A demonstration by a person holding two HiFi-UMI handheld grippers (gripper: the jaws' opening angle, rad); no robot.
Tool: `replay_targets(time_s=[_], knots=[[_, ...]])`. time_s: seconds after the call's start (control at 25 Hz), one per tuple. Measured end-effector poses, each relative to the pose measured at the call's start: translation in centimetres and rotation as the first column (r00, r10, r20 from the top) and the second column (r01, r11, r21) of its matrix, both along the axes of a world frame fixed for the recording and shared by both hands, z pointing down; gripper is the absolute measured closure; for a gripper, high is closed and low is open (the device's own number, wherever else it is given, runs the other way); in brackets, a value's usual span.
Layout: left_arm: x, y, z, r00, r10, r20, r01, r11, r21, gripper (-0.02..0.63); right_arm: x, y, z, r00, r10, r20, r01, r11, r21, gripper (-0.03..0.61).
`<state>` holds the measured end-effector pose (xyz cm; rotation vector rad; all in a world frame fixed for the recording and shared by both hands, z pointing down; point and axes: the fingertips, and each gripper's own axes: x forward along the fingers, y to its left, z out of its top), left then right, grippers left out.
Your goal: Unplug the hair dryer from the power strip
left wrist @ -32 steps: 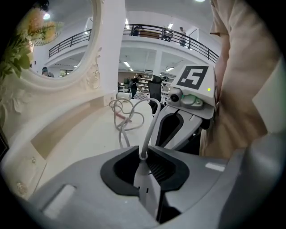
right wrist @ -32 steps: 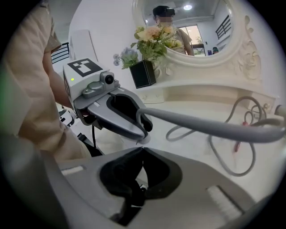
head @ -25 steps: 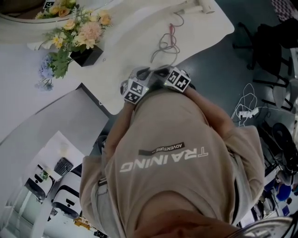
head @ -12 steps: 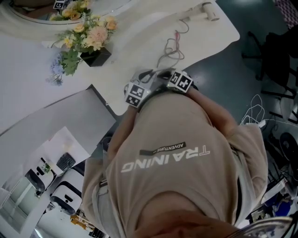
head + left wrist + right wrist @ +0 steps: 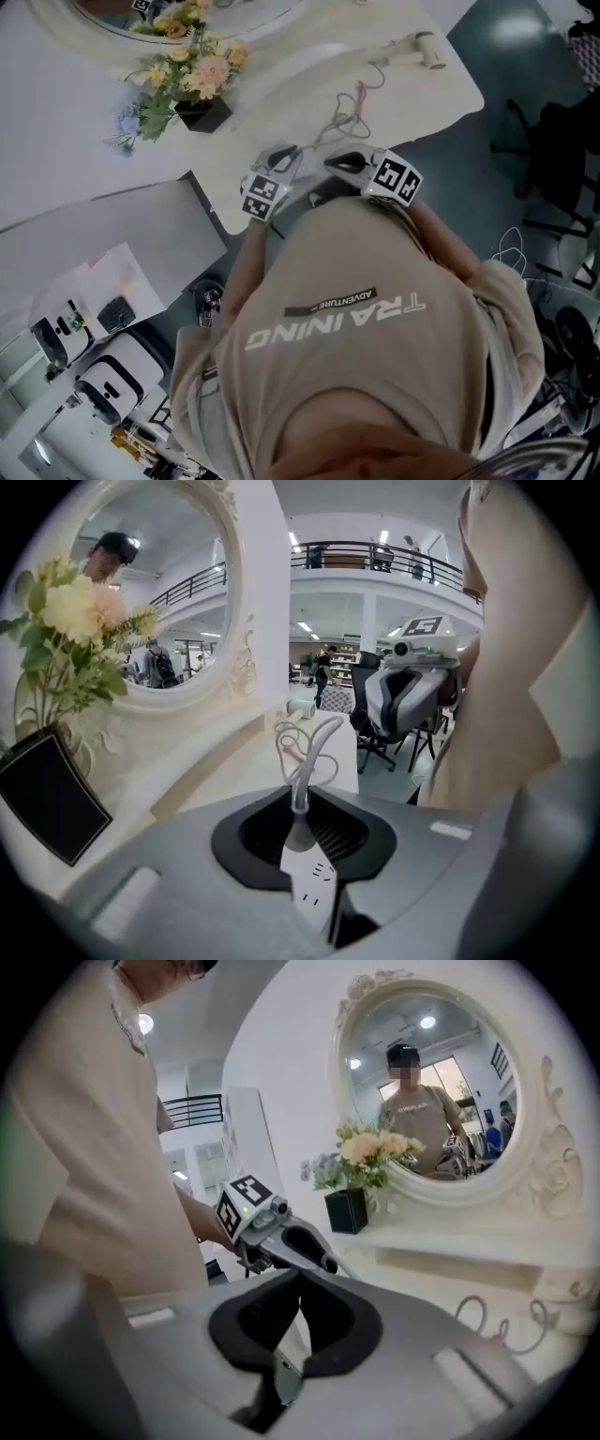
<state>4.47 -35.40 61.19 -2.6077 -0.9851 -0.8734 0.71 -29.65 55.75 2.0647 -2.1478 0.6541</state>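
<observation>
In the left gripper view a white power strip (image 5: pixel 311 881) lies between the jaws of my left gripper (image 5: pixel 309 855), which is shut on it. A grey cable (image 5: pixel 314 747) leaves the strip's far end and runs in loops (image 5: pixel 345 111) across the white dressing table (image 5: pixel 281 84) toward the hair dryer (image 5: pixel 424 49) at the far end. My right gripper (image 5: pixel 339 161) sits just right of the left gripper (image 5: pixel 281 161) at the table's near edge. Its pads (image 5: pixel 328 1321) meet at the tips. A pale piece shows low between them, and I cannot tell what it is.
A black vase of flowers (image 5: pixel 192 75) stands at the table's left, below an oval mirror (image 5: pixel 441 1101). The person's torso (image 5: pixel 356 328) hides the space under the grippers. Office chairs (image 5: pixel 553 141) and floor cables (image 5: pixel 511 248) lie to the right.
The two grippers were side by side and nearly touching; the right one has drawn off to the right, leaving a gap. The head view has shifted, so the table sits lower in frame.
</observation>
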Motion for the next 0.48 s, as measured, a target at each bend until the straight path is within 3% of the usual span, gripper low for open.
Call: replay_targets(time_s=[0.2,0.32,0.48], knots=[[-0.8,0.2,-1.4,0.997,-0.072,-0.002,0.072,0.997,-0.012,0.557,1.4,-0.5,-4.8,0.992,-0.057,-0.111,0.066,0.995,0.08,0.574],[-0.8,0.1,-3.3,0.991,-0.132,-0.03,0.13,0.99,-0.054,0.558,3.2,-1.1,-8.2,0.99,-0.012,-0.138,0.036,0.984,0.173,0.574],[-0.3,-1.0,-5.8,0.957,-0.287,-0.048,0.27,0.938,-0.218,0.565,6.4,-1.1,-11.4,0.975,0.124,-0.186,-0.078,0.968,0.238,0.574]])
